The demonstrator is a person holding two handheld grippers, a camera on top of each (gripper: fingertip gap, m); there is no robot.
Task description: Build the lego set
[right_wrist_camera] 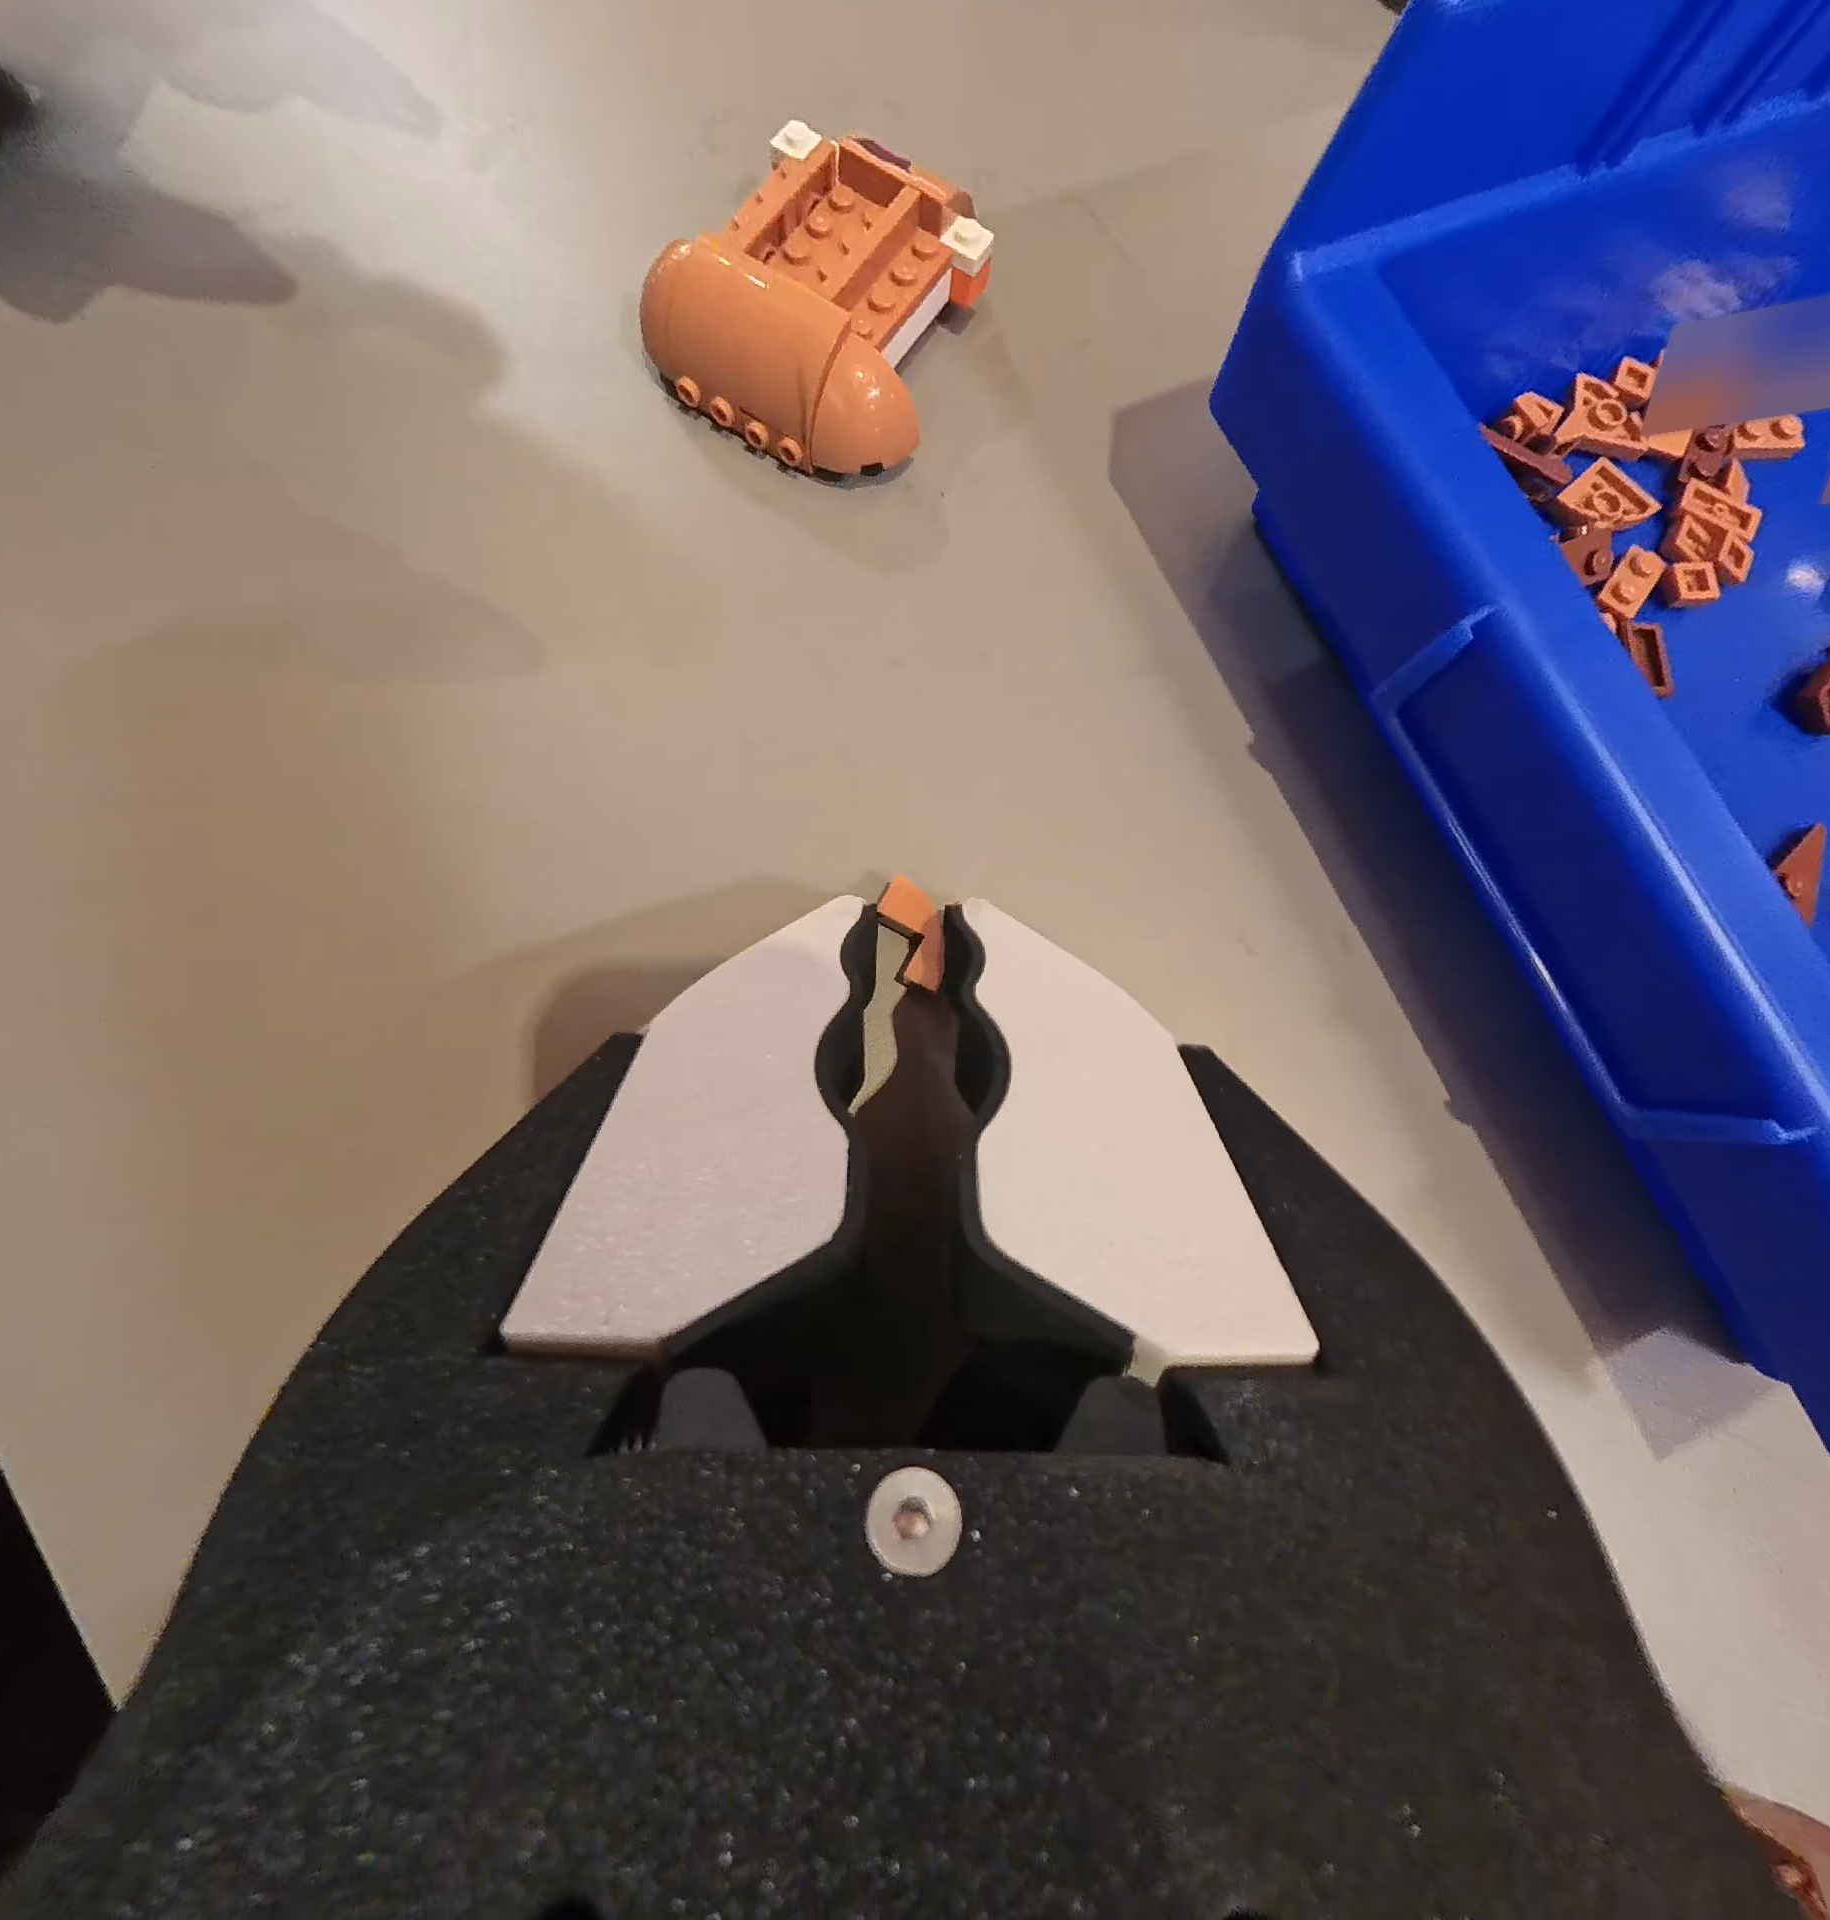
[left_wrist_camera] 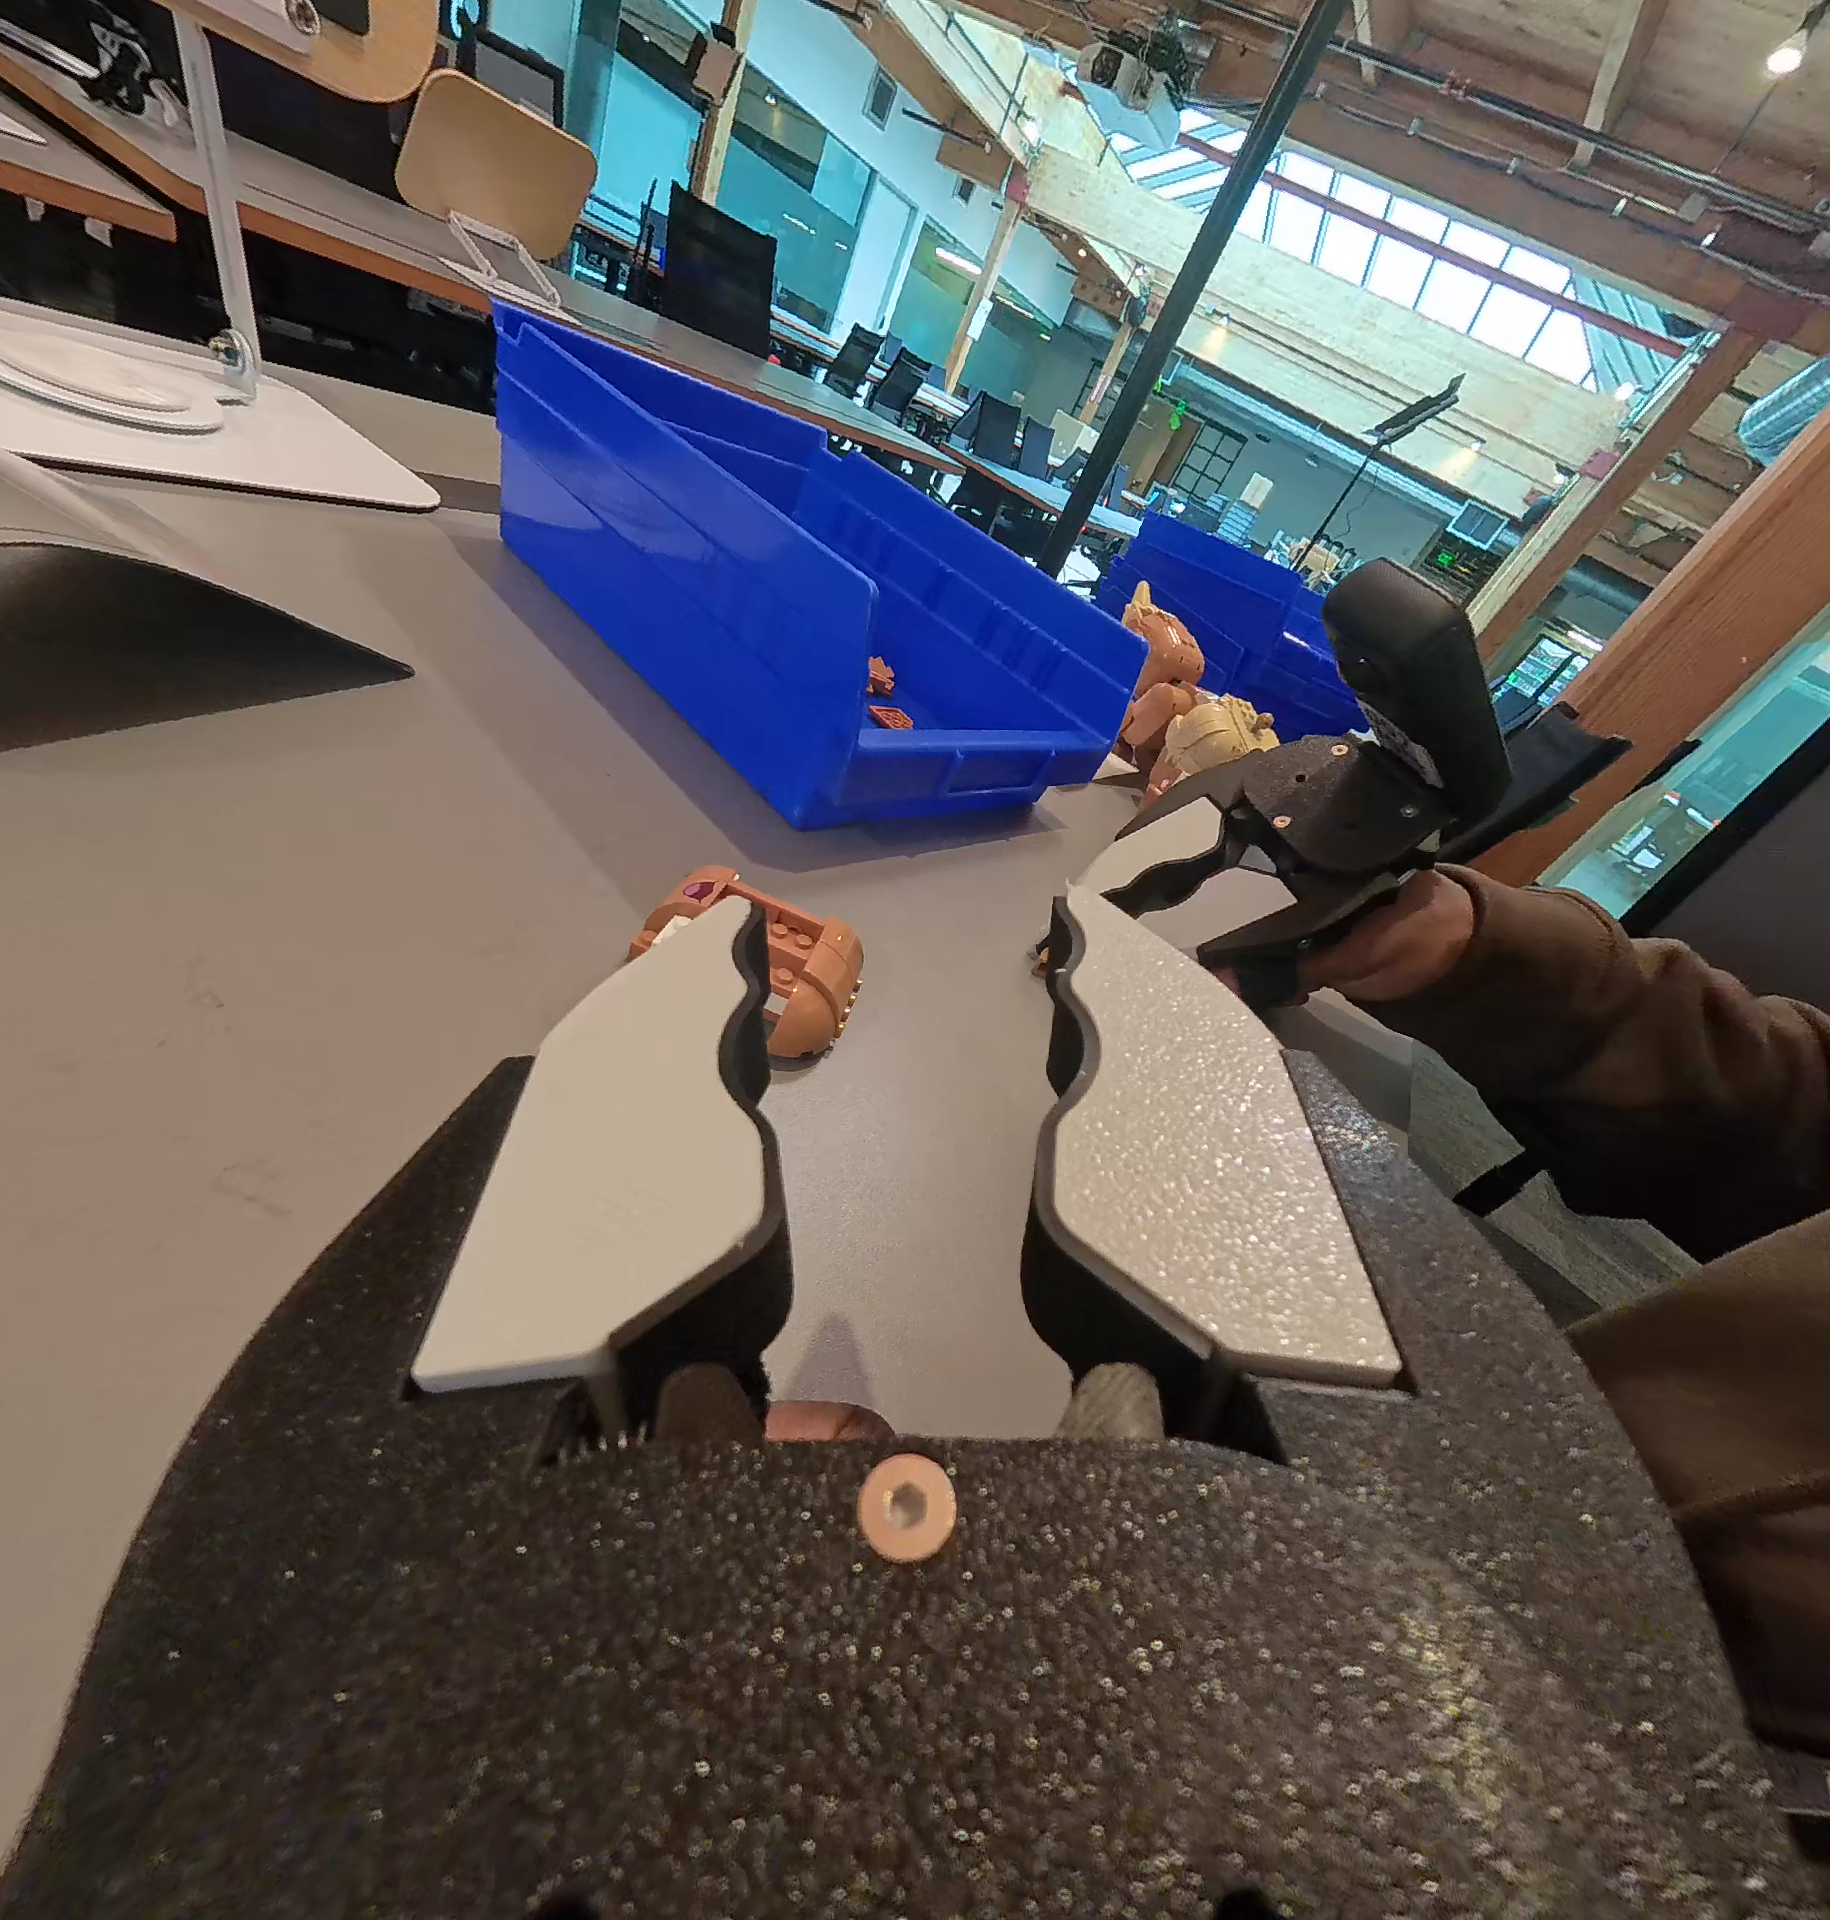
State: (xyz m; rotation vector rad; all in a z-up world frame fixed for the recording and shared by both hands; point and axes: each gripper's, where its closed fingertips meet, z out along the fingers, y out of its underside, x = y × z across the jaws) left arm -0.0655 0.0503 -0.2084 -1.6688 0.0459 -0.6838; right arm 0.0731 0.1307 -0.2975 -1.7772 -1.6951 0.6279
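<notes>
A partly built tan lego model with a rounded front and open studded top lies on the grey table; it also shows in the left wrist view, just behind my left finger. My left gripper is open and empty, low over the table near the model. My right gripper is shut on a small orange-brown lego piece at its fingertips, above the table short of the model. The right gripper also shows in the left wrist view, held by a hand in a brown sleeve.
A blue bin with several loose brown lego pieces stands right of the model; it also shows in the left wrist view. Built tan figures and another blue bin stand behind. A white stand base is at far left. My right fingertips sit around 20 centimeters from my left ones.
</notes>
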